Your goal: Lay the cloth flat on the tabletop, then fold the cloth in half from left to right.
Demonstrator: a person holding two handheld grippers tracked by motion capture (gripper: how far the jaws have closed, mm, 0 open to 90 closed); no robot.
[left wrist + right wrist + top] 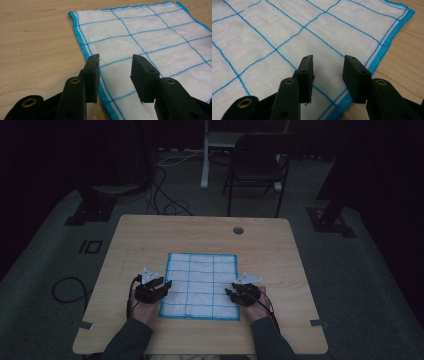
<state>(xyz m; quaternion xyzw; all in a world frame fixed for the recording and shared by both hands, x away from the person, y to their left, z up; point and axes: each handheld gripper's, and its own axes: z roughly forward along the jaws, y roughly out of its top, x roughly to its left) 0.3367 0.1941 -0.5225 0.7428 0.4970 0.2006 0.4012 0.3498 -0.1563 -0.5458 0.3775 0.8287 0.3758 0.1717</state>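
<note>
Cloth [201, 286] sits flat on the wooden bench [150, 235], white with a blue grid and a bright blue hem, spread square in the near half of the bench between your two hands. Your left gripper [161, 285] hangs at its left edge, and the left gripper view has the blue hem [82, 45] running right under the left-hand jaw; the jaws stand apart, nothing pinched between them, the fabric lying loose beneath. Your right gripper [234, 292] mirrors it at the right edge, low near the front corner. From the right gripper view the jaws are likewise spread with only flat cloth [287, 32] under the gap, the hem [384, 47] passing just outside the right-hand jaw.

So you are at the approach, by my reading: both grippers lined up on opposite side edges, neither one holding yet. A fold or a lift looks like what is coming, and either one starts with a clean grab on each side.

What the next move asks of you: drop each gripper so one pad slides under the hem and the other comes down on top, then close on the edge itself. Thin fabric lying flush with the bench is easy to skate over, so go in low and shallow. Keep both sides level with each other, or the cloth will skew when it comes up.
</note>
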